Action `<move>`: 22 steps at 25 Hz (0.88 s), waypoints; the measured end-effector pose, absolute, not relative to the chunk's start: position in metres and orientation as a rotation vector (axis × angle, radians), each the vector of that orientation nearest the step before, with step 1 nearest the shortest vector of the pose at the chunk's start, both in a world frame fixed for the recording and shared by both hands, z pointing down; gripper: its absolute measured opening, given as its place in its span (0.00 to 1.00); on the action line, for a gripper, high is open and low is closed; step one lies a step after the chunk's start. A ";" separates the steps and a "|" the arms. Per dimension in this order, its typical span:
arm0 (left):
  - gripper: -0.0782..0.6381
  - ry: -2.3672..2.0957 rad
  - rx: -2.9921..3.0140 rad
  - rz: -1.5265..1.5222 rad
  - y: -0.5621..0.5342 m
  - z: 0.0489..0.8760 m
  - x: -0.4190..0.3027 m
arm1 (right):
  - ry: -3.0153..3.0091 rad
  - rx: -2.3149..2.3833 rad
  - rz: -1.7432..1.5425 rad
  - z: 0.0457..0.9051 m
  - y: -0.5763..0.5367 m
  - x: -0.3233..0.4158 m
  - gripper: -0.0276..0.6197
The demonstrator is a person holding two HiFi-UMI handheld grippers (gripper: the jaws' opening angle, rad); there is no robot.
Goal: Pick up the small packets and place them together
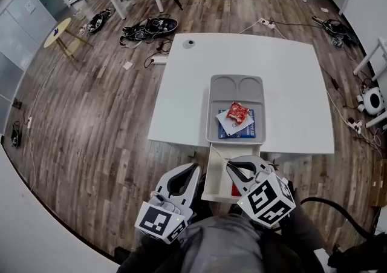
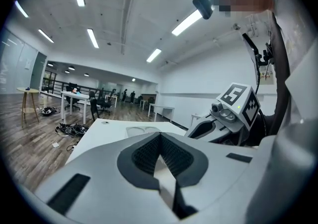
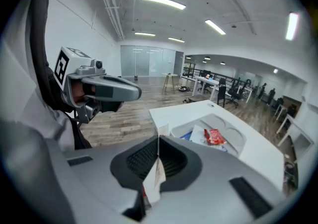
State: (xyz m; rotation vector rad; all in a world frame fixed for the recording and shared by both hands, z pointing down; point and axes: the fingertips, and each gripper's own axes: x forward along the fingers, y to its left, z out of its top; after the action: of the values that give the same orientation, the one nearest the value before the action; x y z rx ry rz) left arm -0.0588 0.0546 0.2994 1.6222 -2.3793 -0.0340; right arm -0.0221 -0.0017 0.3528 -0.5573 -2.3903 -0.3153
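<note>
Right gripper pinching white packet edge-on; we hold it near body, short of table. Left gripper jaws pressed together, nothing gripped that we see (white patch behind gap unclear). Red packet sits atop other packets in grey tray.

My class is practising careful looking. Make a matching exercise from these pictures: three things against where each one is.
Things:
1. red packet
2. white packet
3. grey tray

Places:
A. on the white table
B. on top of the pile in the tray
C. between the right gripper's jaws

Pairs: 1-B; 2-C; 3-A
</note>
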 end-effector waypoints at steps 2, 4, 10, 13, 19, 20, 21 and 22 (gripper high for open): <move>0.09 -2.388 1.626 -0.041 0.052 0.298 -0.056 | -2.418 -0.515 -0.339 0.342 -0.018 -0.024 0.06; 0.09 -2.396 1.623 -0.049 0.053 0.298 -0.055 | -2.451 -0.458 -0.363 0.329 -0.035 -0.030 0.06; 0.09 -2.411 1.583 -0.057 0.060 0.296 -0.074 | -2.533 -0.225 -0.447 0.289 -0.101 -0.063 0.06; 0.09 -2.409 1.557 -0.054 0.066 0.301 -0.090 | -2.529 -0.133 -0.500 0.287 -0.125 -0.086 0.06; 0.09 -2.383 1.459 -0.046 0.085 0.321 -0.118 | -2.452 -0.117 -0.416 0.336 -0.140 -0.127 0.06; 0.09 -2.377 1.440 -0.048 0.089 0.326 -0.122 | -2.438 -0.125 -0.393 0.344 -0.139 -0.131 0.06; 0.09 -2.372 1.423 -0.050 0.093 0.330 -0.126 | -2.427 -0.134 -0.373 0.351 -0.137 -0.134 0.07; 0.09 -2.368 1.409 -0.053 0.096 0.334 -0.130 | -2.419 -0.149 -0.350 0.357 -0.133 -0.137 0.08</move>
State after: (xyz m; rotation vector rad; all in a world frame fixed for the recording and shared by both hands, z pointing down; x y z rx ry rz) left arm -0.1302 0.0963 0.3344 1.4091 -2.3679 -0.0531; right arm -0.1370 -0.1330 0.3572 -0.1486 -2.4186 -0.3502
